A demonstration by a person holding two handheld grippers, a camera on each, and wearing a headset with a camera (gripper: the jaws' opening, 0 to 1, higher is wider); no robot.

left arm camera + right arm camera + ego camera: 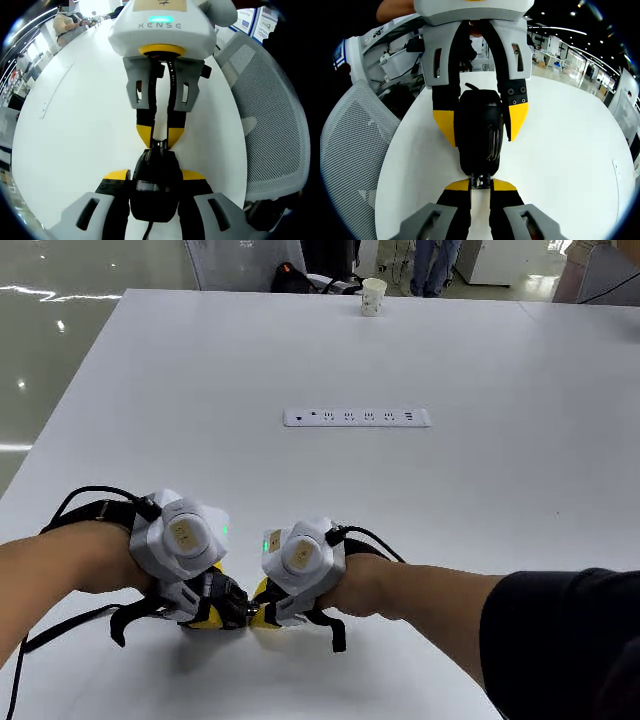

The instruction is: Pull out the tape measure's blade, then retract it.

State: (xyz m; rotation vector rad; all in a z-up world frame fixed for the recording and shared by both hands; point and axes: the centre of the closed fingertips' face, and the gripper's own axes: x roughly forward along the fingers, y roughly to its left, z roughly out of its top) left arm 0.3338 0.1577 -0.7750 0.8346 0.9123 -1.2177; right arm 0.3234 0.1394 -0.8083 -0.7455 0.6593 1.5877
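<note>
The left gripper (154, 175) clamps the tape measure (479, 130) by its rigid, probably slippery case; the right gripper (480, 185) pinches the thin blade hook (480, 179), likely the best pulling point.

Bright, even overhead light fills the head view and leaves the white desk (470, 470) almost washed out. There are only soft, pale shadows under the left gripper (222, 612) and right gripper (262, 614). The glossy floor (60, 330) at upper left carries white streaks of glare. Both gripper views bulge strongly, curving the desk edge and the mesh chair (270, 125). The black tape measure (479, 130) reads dark with a faint sheen. Ceiling light strips (555, 30) glow in the right gripper view.
</note>
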